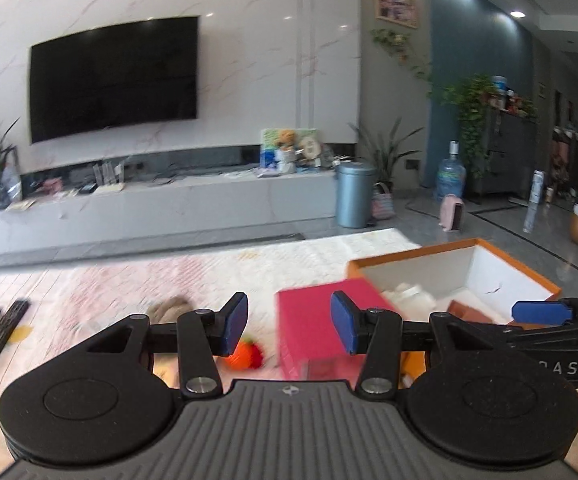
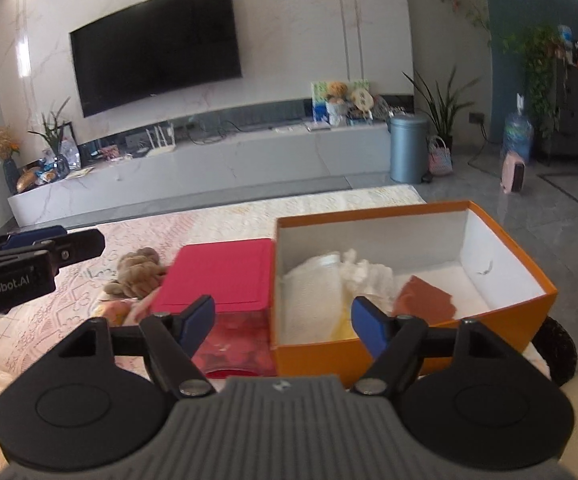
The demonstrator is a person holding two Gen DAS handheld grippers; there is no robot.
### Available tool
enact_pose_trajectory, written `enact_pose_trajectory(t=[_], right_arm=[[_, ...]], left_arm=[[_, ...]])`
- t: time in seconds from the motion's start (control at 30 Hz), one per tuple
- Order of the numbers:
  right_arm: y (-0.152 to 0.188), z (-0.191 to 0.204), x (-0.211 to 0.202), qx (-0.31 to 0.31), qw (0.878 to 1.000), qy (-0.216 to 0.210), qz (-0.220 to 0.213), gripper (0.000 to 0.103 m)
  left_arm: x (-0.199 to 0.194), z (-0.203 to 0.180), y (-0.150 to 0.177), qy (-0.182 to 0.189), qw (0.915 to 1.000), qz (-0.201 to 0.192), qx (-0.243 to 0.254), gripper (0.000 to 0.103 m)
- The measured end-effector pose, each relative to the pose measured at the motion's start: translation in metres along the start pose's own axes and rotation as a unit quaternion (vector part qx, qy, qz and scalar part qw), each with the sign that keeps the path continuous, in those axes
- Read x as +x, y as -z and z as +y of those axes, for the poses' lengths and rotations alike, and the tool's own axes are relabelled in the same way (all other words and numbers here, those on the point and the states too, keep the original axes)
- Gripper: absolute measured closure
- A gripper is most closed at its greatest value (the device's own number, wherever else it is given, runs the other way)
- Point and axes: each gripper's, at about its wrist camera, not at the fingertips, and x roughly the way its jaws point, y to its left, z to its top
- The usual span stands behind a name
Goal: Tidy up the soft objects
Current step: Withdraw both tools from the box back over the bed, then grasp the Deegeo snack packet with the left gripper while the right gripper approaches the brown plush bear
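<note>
An orange box (image 2: 409, 332) with a white inside stands on the patterned cloth; white soft cloths (image 2: 329, 280) and a brown cloth (image 2: 425, 296) lie in it. A pink lidded box (image 2: 225, 276) touches its left side. A brown plush toy (image 2: 137, 272) lies left of the pink box. An orange-red soft toy (image 1: 245, 354) shows below my left gripper (image 1: 289, 320), which hovers open and empty near the pink box (image 1: 309, 320). My right gripper (image 2: 285, 324) is open and empty above the near edges of both boxes.
A black remote (image 1: 3, 334) lies at the table's left. The patterned cloth (image 1: 169, 272) covers the surface. Beyond it are a low TV cabinet (image 2: 209, 168), a wall TV (image 2: 157, 44), a blue bin (image 2: 409, 148) and grey floor on the right.
</note>
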Motion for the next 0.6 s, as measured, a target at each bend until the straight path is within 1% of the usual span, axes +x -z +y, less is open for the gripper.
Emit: enact_pose_trajectory(t=[0.07,0.17,0.3,0.37,0.43,0.53,0.6], right_arm=[[0.007,0.015,0.003,-0.002,1.0,-0.012,0.001,0.029],[0.018,0.036,0.012,0.001,0.999,-0.037,0.016,0.03],[0.028,0.064,0.027,-0.018,0.997,-0.06,0.04,0.037],[0.033,0.078,0.036,-0.029,0.996,-0.07,0.054,0.042],[0.035,0.091,0.044,-0.043,0.994,-0.078,0.06,0.045],[0.034,0.107,0.057,-0.064,0.992,-0.089,0.064,0.051],[0.033,0.118,0.066,-0.08,0.99,-0.094,0.066,0.058]], left_arm=[[-0.004,0.015,0.011,-0.015,0.9996,0.015,-0.017,0.048],[-0.007,0.036,0.025,-0.038,0.9978,0.041,-0.036,0.048],[-0.008,0.06,0.037,-0.057,0.9932,0.077,-0.066,0.047],[-0.007,0.072,0.04,-0.067,0.9905,0.089,-0.08,0.043],[-0.01,0.083,0.045,-0.073,0.9888,0.093,-0.092,0.036],[-0.011,0.092,0.048,-0.07,0.9877,0.098,-0.1,0.028],[-0.009,0.099,0.051,-0.066,0.9874,0.102,-0.102,0.025]])
